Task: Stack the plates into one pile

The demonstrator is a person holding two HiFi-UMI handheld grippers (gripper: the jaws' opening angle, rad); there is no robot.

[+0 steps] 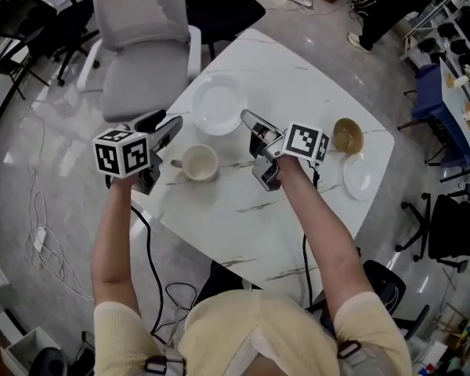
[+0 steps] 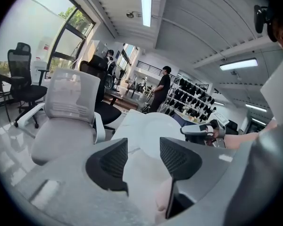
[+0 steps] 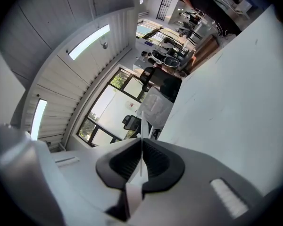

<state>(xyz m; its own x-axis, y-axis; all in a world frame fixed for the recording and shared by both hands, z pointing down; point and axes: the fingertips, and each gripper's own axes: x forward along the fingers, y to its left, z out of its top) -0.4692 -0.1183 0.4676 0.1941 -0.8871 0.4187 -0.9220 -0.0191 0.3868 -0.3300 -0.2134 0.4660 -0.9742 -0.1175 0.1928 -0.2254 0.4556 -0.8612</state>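
A large white plate (image 1: pixel 216 103) is at the far left of the white marble table (image 1: pixel 243 218). My right gripper (image 1: pixel 246 117) is shut on its right rim; in the right gripper view the rim shows as a thin white edge (image 3: pixel 141 140) between the closed pads. In the left gripper view the same plate (image 2: pixel 153 131) appears ahead, with the right gripper (image 2: pixel 185 130) at its right side. My left gripper (image 1: pixel 166 125) is open and holds nothing (image 2: pixel 141 161), at the table's left edge, left of the plate. A small white plate (image 1: pixel 359 176) lies at the right.
A cream mug (image 1: pixel 199 163) stands between the two grippers, near the left one. A brown bowl (image 1: pixel 348 135) sits by the small plate. A grey office chair (image 1: pixel 145 53) stands close to the table's far left edge. A person (image 1: pixel 388 6) stands beyond the table.
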